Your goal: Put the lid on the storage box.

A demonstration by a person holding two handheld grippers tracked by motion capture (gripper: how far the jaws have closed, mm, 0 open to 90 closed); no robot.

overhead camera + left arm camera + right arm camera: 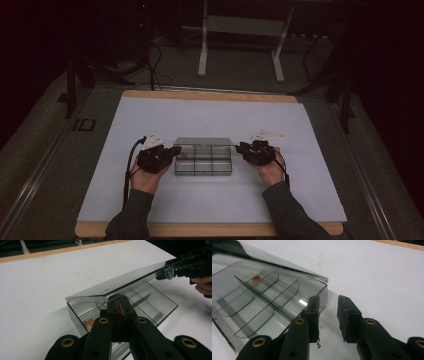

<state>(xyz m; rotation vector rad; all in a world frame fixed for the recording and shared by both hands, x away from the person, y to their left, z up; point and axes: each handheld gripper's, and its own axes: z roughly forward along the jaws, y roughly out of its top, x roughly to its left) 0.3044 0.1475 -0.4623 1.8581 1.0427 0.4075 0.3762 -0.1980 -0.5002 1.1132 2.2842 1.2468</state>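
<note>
surface: white mat [210, 200] on wood table [210, 230] | room: dark | left gripper [172, 151] closed | right gripper [239, 148] jaws apart

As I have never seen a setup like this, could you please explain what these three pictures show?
A person sits at a white table and holds hand-held tongs in each hand. One picture looks down from above; the other two come from cameras riding on each tool. On the table lies a clear plastic compartment box with its lid partly raised and a few small copper-coloured pieces in one compartment. The left tongs are shut at the lid's edge, though whether they pinch it I cannot tell. The right tongs stand open beside the box's corner, holding nothing.
</note>
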